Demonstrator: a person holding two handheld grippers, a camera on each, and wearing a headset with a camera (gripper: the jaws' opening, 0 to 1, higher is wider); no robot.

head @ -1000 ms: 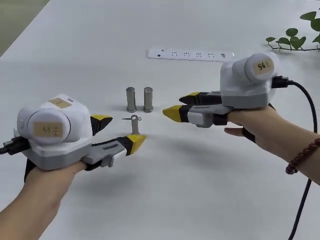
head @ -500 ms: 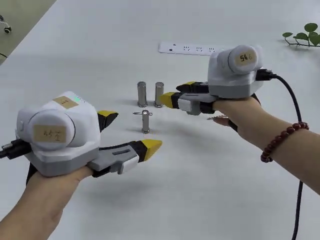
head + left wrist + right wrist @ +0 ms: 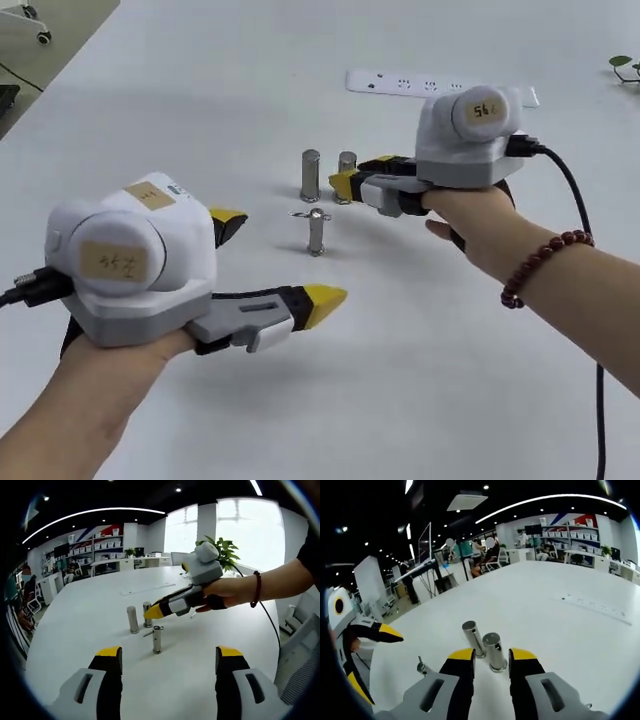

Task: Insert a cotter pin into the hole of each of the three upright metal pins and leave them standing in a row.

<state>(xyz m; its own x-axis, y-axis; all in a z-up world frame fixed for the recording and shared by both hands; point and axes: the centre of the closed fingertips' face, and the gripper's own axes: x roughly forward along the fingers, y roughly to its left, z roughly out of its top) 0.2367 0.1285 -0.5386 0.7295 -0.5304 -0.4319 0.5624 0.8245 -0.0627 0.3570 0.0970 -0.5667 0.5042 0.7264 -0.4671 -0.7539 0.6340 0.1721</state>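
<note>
Three metal pins stand on the white table. The front pin has a cotter pin through its top. Behind it stand a bare left pin and a bare right pin. My right gripper is open narrowly, its yellow tips reaching either side of the right pin, with a small gap showing. My left gripper is wide open, in front of the front pin and holding nothing.
A white power strip lies at the back of the table. A potted plant sits at the far right edge. The right gripper's black cable trails to the right.
My right gripper has moved left and away from me, up to the rear right pin, and its jaws have narrowed. The left gripper has stayed open near the front pin.
</note>
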